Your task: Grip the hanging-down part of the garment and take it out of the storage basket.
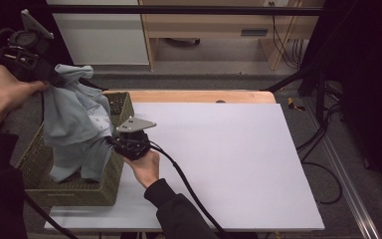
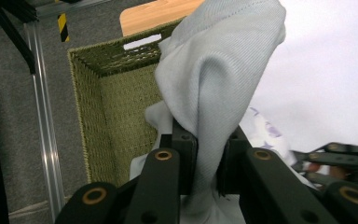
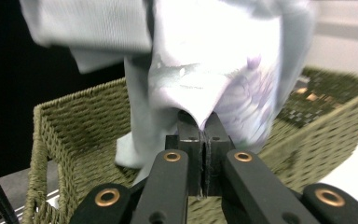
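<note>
From the high view I am seeing the left gripper (image 1: 54,77) raised above the far left corner of the woven basket (image 1: 35,162), and it is holding the pale blue garment (image 1: 72,122) up by a top fold, so the cloth is hanging down into the basket. The right gripper (image 1: 113,141) is sitting lower, at the basket's right wall beside the white table top (image 1: 229,159), and its tips are disappearing into the garment's edge.

In the left gripper view my jaws are closing on a thick fold of the garment (image 2: 223,79) — the cloth is rising between the two fingers (image 2: 184,149) and draping over them, with the basket (image 2: 88,116) open below.

In the right gripper view the jaws are pressing tightly together, pinching a thin point of the garment (image 3: 205,74) at their very tips — the fabric is hanging just above them, printed faintly in purple, over the basket (image 3: 74,126).
</note>
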A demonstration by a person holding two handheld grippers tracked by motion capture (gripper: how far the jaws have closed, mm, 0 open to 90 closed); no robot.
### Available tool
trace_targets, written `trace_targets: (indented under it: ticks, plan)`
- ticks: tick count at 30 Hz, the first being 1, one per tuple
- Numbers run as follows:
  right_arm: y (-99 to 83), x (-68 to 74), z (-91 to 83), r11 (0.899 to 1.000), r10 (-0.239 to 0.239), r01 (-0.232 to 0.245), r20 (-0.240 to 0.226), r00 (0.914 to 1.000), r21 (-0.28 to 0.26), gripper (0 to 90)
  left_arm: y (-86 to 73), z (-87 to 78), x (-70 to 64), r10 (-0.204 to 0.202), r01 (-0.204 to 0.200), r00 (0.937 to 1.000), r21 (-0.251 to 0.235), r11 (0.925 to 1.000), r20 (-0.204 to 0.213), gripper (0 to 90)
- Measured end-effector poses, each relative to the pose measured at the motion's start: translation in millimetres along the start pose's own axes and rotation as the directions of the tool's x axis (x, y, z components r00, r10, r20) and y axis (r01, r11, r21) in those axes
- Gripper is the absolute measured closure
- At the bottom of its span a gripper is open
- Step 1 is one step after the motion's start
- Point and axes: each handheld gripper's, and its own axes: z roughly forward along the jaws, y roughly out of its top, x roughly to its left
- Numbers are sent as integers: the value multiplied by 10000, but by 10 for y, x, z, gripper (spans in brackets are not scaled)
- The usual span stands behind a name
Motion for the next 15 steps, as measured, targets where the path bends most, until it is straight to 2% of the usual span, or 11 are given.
trace_targets:
  ticks: [8, 15]
  plan:
    - [280, -122, -419, 9970, -258, 289, 443, 9987, -715, 896, -17, 2, 5, -34, 34, 10000, -49, 10000, 41, 796]
    - [534, -193, -775, 9880, -507, 641, 970, 9940, -1406, 896, -45, -39, 10, -111, 112, 9999, -210, 9997, 61, 796]
